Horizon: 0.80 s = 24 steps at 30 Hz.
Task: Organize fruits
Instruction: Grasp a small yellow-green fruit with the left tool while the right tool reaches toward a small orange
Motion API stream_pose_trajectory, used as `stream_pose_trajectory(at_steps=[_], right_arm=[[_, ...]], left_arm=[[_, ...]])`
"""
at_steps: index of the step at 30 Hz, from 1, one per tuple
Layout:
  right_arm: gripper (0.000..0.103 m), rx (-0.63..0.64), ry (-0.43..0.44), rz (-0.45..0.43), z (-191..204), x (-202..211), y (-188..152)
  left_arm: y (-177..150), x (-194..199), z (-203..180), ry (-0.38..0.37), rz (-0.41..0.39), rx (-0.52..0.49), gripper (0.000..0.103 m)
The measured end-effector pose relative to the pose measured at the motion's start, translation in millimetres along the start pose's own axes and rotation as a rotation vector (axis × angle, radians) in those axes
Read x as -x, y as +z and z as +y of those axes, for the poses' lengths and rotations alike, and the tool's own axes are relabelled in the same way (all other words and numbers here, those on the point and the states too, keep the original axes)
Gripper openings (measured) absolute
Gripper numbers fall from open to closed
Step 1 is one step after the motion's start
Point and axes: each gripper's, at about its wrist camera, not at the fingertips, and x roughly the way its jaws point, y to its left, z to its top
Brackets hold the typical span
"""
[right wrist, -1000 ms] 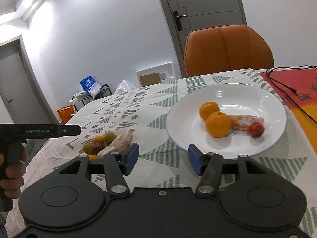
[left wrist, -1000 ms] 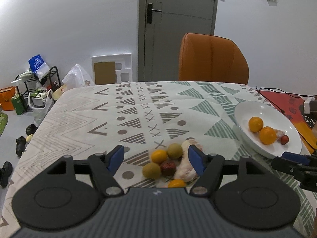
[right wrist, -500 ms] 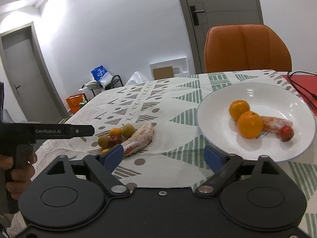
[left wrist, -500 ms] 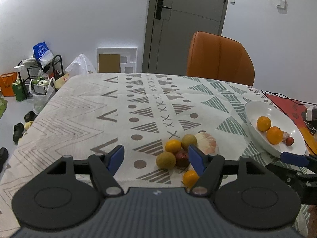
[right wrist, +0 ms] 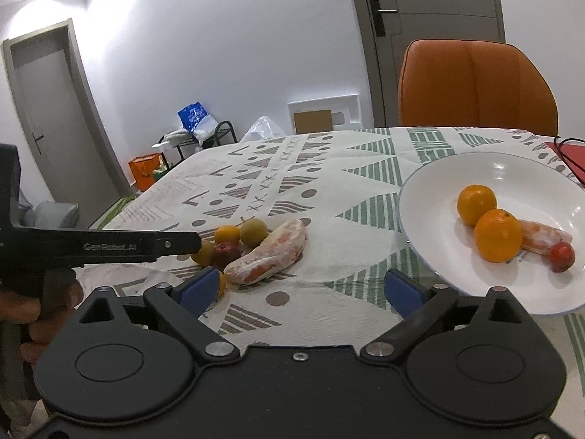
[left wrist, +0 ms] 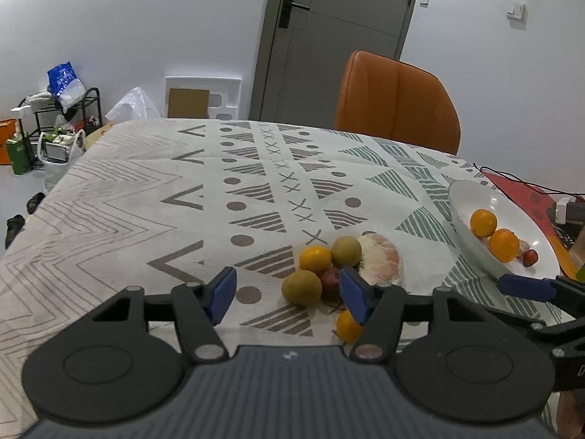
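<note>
Left wrist view: left gripper (left wrist: pixel 287 294) has jaws spread wide, nothing betw. them but cloth and fruit beyond; it hovers low over the surface (left wrist: pixel 146 197), which wears a patterned cloth. Just past the blue pads sits the loose fruit cluster: green-brown round fruit (left wrist: pixel 302 288) nearest, dark red fruit (left wrist: pixel 329 281) touching it on the right, small orange (left wrist: pixel 315 259) and a 2nd greenish fruit (left wrist: pixel 346 251) behind, a pale peeled segment (left wrist: pixel 380 261) to the right, and another small orange (left wrist: pixel 347 326) partly hidden by the right-hand pad. Right wrist view: right gripper (right wrist: pixel 298 291) also has jaws spread apart, empty, w/ bare cloth between the pads. Same cluster lies ahead-left of it, the peeled segment (right wrist: pixel 268 258) closest, near the left pad. White plate (right wrist: pixel 431 183) sits ahead-right, near the right pad, holding two oranges (right wrist: pixel 498 235) touching each other, a wrapped pale-orange piece (right wrist: pixel 544 236) and a small red fruit (right wrist: pixel 562 256). Left gripper's side shows at the left edge, gripped by a hand (right wrist: pixel 22 314). Farther out: orange chair (right wrist: pixel 475 87) at the far edge, grey door behind it.
</note>
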Motion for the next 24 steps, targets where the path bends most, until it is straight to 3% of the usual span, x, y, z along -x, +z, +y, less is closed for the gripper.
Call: stream_pose_trajectory(at_steps=[6,10,17,24], right_arm=[[0.097,0.008,-0.011,0.011,1.9,-3.1,3.1],[0.097,0.012,-0.006,0.019,4.0,-7.4,4.0],[0.090,0.038,0.019,0.031,16.1,-17.7,6.1],[0.068,0.064,0.045,0.051,31.0,-28.4,5.8]], left_arm=[[-0.3,-14.5,0.0,-0.028,0.025,0.004,0.048],[0.1,-19.1,7.2,-0.064,0.046,0.043,0.025],[3.0,-9.5,19.7,-0.040,0.033,0.060,0.025],[2.5,0.5,33.3,-0.004,0.020,0.068,0.025]])
